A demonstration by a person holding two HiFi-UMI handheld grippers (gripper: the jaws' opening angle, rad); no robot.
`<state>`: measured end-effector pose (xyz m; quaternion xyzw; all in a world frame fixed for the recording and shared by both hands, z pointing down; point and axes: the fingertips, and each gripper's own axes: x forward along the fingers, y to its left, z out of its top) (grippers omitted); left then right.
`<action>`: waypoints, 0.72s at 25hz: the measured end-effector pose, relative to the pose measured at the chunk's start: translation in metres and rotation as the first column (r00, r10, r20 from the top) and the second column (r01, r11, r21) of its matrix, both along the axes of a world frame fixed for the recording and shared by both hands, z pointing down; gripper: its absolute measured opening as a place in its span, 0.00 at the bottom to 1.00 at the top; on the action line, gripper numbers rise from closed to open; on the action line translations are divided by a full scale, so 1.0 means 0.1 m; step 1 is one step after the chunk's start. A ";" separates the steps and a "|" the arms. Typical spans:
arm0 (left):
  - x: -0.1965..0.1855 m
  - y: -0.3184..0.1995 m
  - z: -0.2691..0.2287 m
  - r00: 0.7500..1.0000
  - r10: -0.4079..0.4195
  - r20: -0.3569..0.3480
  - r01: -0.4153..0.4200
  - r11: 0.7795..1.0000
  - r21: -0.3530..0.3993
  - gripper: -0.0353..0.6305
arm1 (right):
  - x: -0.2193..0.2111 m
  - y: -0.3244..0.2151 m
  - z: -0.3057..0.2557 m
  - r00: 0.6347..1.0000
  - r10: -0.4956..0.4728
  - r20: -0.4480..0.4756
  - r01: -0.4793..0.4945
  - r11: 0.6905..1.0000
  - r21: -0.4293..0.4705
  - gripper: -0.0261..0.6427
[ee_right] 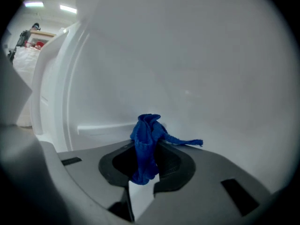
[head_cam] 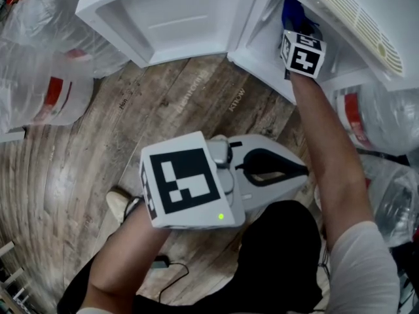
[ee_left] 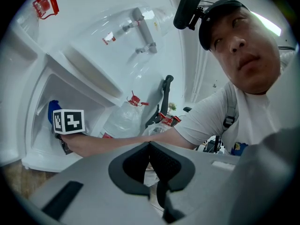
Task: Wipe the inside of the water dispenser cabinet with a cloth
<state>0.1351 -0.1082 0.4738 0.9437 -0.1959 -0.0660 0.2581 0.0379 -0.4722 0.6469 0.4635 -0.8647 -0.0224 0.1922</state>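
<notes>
Right gripper (ee_right: 147,159) is clenched on the blue cloth (ee_right: 146,137), which sits bunched between its jaws, right up close to the white inner wall (ee_right: 197,69). In the head view that arm reaches into the water dispenser cabinet (head_cam: 258,48) (its door (head_cam: 163,18) stands wide open). Left gripper (ee_left: 150,145) hangs well clear of the cabinet, above the person's legs, jaws pressed together on nothing. Big water jugs (head_cam: 46,90) rest on the wooden floor (head_cam: 196,103) on either side.
</notes>
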 end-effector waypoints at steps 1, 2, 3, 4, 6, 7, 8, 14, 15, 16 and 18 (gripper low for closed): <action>0.01 0.00 0.00 1.000 0.004 0.002 -0.004 1.000 0.001 0.06 | 0.03 0.02 -0.12 1.000 0.003 0.020 -0.003 1.000 0.019 0.15; 0.02 -0.01 0.01 1.000 0.008 0.003 -0.008 1.000 0.000 0.06 | 0.06 0.03 -0.22 0.999 0.009 0.040 -0.011 0.999 0.034 0.15; 0.03 -0.01 0.02 1.000 0.012 0.004 -0.012 1.000 -0.002 0.06 | 0.09 0.04 -0.32 0.998 0.017 0.057 -0.020 0.999 0.048 0.15; 0.05 -0.01 0.02 1.000 0.016 0.003 -0.016 1.000 -0.003 0.06 | 0.12 0.05 -0.41 0.997 0.025 0.071 -0.030 0.998 0.063 0.15; 0.08 -0.01 0.00 1.000 0.024 0.001 -0.024 1.000 -0.002 0.06 | 0.17 0.05 -0.56 0.995 0.039 0.088 -0.047 0.994 0.095 0.15; 0.10 -0.01 0.00 1.000 0.028 0.001 -0.028 1.000 -0.001 0.06 | 0.18 0.05 -0.62 0.995 0.045 0.093 -0.055 0.993 0.108 0.15; 0.12 -0.01 -0.01 1.000 0.030 0.001 -0.030 1.000 0.000 0.06 | 0.20 0.04 -0.66 0.994 0.052 0.100 -0.063 0.991 0.117 0.15; 0.12 0.00 -0.01 1.000 0.031 0.000 -0.031 1.000 0.001 0.06 | 0.37 -0.09 -0.68 0.980 0.122 0.159 -0.137 0.987 0.087 0.15; 0.12 0.00 0.00 1.000 0.029 0.001 -0.029 1.000 -0.004 0.06 | 0.39 -0.11 -0.63 0.978 0.133 0.161 -0.146 0.987 0.071 0.15; 0.12 0.00 0.01 1.000 0.028 0.002 -0.028 1.000 -0.009 0.06 | 0.40 -0.13 -0.57 0.976 0.145 0.163 -0.155 0.987 0.053 0.15; 0.14 0.01 0.02 1.000 0.031 0.005 -0.031 0.999 -0.008 0.06 | 0.44 -0.16 -0.42 0.972 0.172 0.163 -0.176 0.984 0.011 0.15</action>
